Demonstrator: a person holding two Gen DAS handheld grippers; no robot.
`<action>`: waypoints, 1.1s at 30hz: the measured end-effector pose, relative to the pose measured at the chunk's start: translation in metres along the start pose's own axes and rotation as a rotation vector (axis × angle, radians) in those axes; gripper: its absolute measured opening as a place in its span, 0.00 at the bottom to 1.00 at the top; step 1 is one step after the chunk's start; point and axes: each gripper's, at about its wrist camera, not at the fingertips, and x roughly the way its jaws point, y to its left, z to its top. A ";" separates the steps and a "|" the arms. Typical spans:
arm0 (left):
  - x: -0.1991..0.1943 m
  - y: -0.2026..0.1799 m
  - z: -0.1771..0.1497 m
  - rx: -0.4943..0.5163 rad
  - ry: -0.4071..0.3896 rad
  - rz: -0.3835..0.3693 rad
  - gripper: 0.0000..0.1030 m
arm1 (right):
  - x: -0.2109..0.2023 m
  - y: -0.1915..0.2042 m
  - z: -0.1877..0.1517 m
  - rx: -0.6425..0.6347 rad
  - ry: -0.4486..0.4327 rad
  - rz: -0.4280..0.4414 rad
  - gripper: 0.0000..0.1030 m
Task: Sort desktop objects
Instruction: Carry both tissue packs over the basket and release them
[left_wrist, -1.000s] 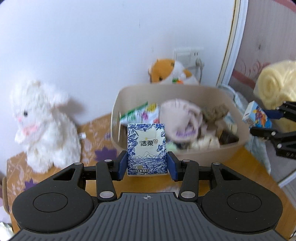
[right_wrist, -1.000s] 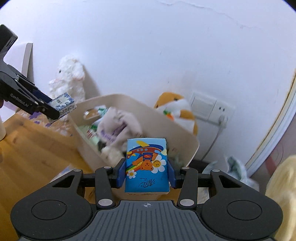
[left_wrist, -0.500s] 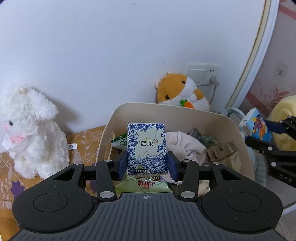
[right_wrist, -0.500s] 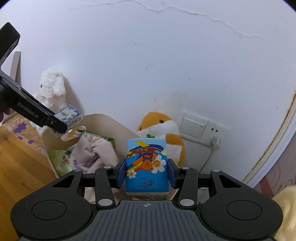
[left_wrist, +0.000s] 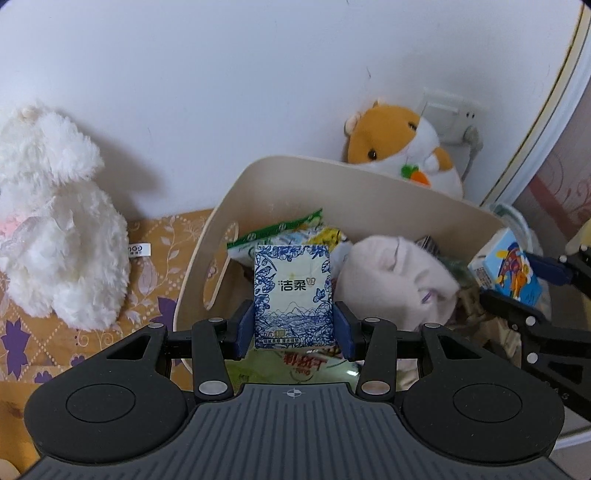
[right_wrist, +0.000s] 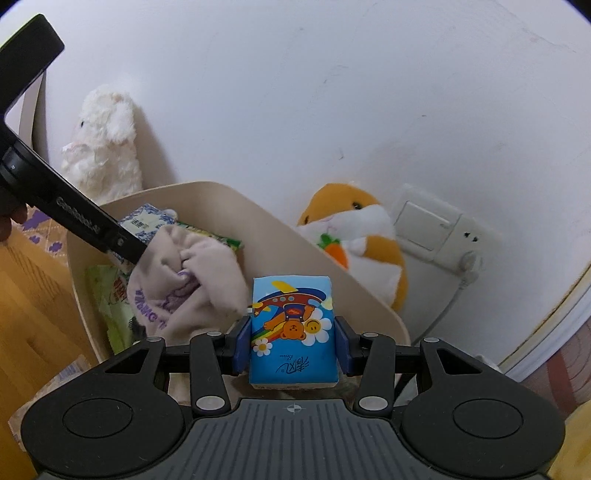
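Note:
My left gripper (left_wrist: 293, 328) is shut on a blue-and-white patterned tissue pack (left_wrist: 293, 295) and holds it over the beige bin (left_wrist: 369, 184). My right gripper (right_wrist: 293, 347) is shut on a blue cartoon-bear tissue pack (right_wrist: 293, 332), held over the bin's near right rim (right_wrist: 332, 258). The bin holds a pale pink cloth (left_wrist: 399, 280), green snack packets (left_wrist: 280, 232) and other small items. The right gripper with its pack (left_wrist: 511, 273) shows at the right of the left wrist view. The left gripper's pack (right_wrist: 142, 221) shows at the left of the right wrist view.
A white plush rabbit (left_wrist: 55, 221) sits left of the bin on a patterned cloth (left_wrist: 166, 236). An orange hamster plush (left_wrist: 399, 144) leans on the wall behind the bin, by a wall socket (right_wrist: 432, 225). A wooden tabletop (right_wrist: 26, 295) lies to the left.
Both grippers have moved lower and further over the bin, each still holding its tissue pack. The bin's contents now lie closer under both packs.

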 end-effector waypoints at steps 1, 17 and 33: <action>0.001 0.000 -0.002 0.008 0.005 0.002 0.45 | 0.000 0.002 0.000 -0.006 -0.001 0.001 0.42; -0.016 0.003 -0.004 -0.006 -0.042 0.035 0.78 | -0.017 0.012 -0.002 -0.042 -0.036 -0.026 0.84; -0.053 -0.004 -0.067 0.006 -0.067 0.038 0.79 | -0.076 0.045 -0.044 0.178 -0.085 -0.077 1.00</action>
